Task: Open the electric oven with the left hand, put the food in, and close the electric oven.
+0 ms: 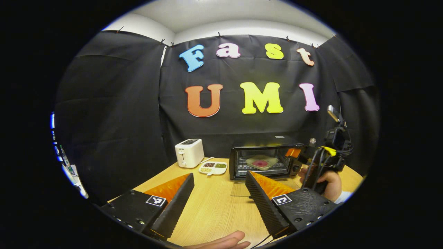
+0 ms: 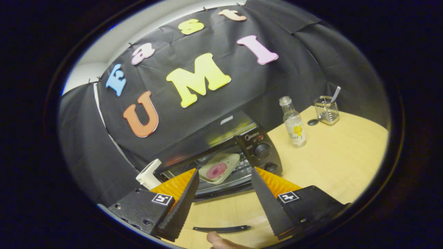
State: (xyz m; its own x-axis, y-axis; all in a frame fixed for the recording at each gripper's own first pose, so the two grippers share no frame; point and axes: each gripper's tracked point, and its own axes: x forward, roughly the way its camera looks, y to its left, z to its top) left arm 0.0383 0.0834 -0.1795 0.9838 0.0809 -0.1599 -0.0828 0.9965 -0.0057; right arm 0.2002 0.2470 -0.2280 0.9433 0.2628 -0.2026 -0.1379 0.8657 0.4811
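One oven (image 1: 264,162), door down, holds one plate of food (image 1: 262,162) on its rack; one toaster (image 1: 189,153) and one bottle (image 2: 293,122) stand on the worktop (image 1: 214,204). The left tongs (image 1: 218,185) are released, well short of the plate. The right tongs (image 2: 225,183) are released, just before the oven's mouth.

"Midea" — on the oven (image 2: 258,147).

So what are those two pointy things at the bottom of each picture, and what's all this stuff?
They are tongs that a person holds, one in each hand, each carrying a camera that looks along its fingers. One picture comes from the left tongs, the other from the right tongs. Both are open and hold nothing. On the wooden table sits a little oven with its glass door down and a plate of food inside. Nearby are a white toaster, a snack tray, a bottle and a wire holder.
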